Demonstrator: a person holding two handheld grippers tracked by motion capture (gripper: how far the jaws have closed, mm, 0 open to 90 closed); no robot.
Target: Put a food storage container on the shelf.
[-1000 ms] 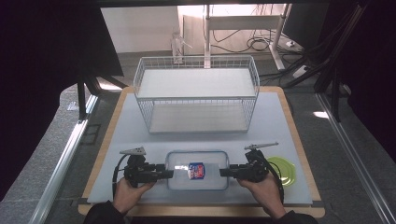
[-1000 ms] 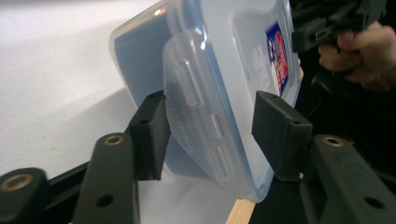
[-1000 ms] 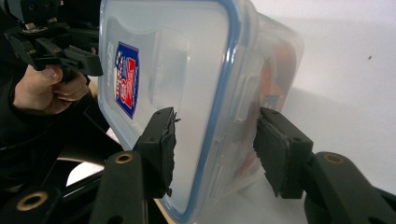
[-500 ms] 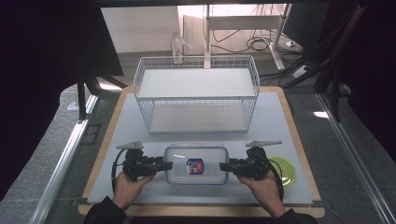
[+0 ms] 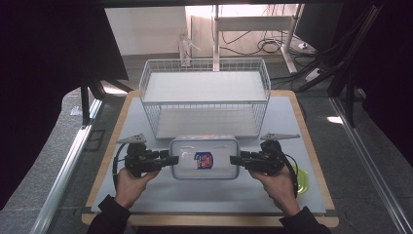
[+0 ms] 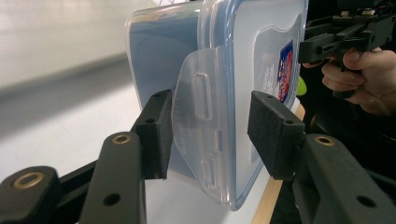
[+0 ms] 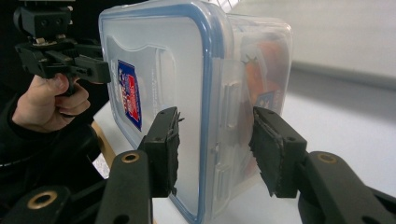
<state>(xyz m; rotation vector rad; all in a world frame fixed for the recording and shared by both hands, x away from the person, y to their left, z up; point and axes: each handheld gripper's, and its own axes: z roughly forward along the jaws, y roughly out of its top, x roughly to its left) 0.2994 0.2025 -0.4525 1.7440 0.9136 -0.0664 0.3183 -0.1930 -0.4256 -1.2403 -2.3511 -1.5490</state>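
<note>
Since the frame of 1 second ago, we find the clear lidded box (image 5: 205,158) farther from the near edge of the table (image 5: 311,117) and larger in the high view, and both grippers with it. The box now sits between the 2 grippers, just in front of the white wire basket (image 5: 204,100), which stands at the far middle of the table.

The left gripper (image 5: 171,159) is clamped on the left end of the box. In the left gripper view its 2 pads (image 6: 156,133) sit either side of the lid's side latch (image 6: 198,126), 1 against the base and 1 at the lid face.

The right gripper (image 5: 236,160) is clamped on the right end in the same way; the right gripper view shows 1 pad (image 7: 163,149) on the lid and the other on the base wall.

The lid carries a blue rim and a red and blue label (image 5: 202,160). A yellow-green item (image 5: 301,178) lies at the right near side, partly hidden by the right hand (image 5: 275,183).
</note>
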